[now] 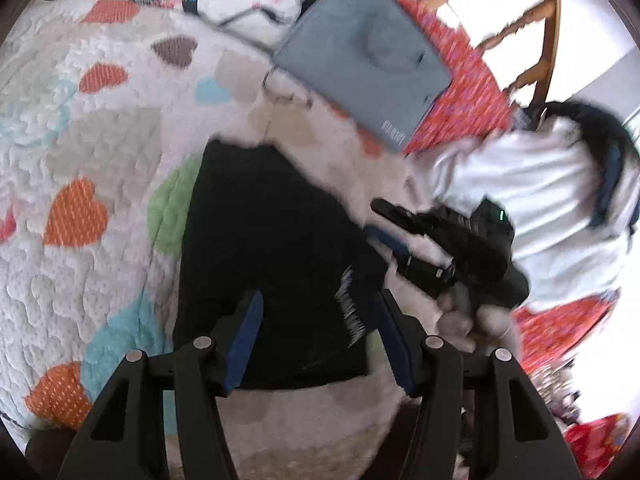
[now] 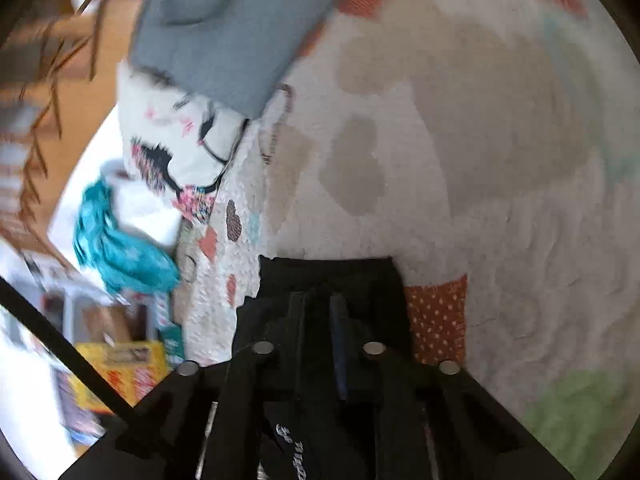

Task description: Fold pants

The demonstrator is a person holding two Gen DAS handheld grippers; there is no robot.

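One pair of black pants (image 1: 276,264) lies on the bed quilt (image 1: 100,160), just below the grey folded garment (image 1: 360,60), already down to a compact rectangle. Judging by that, most folds are done; maybe a final fold or tidy-up is left. Left hand-held gripper (image 1: 320,336) is spread over the pants, pinching nothing. Right hand-held gripper (image 2: 316,320) sits over the pants' edge; can't tell if it's pinching.

Heart-patterned quilt (image 1: 80,160), wooden chair (image 1: 532,28), bright daylight.
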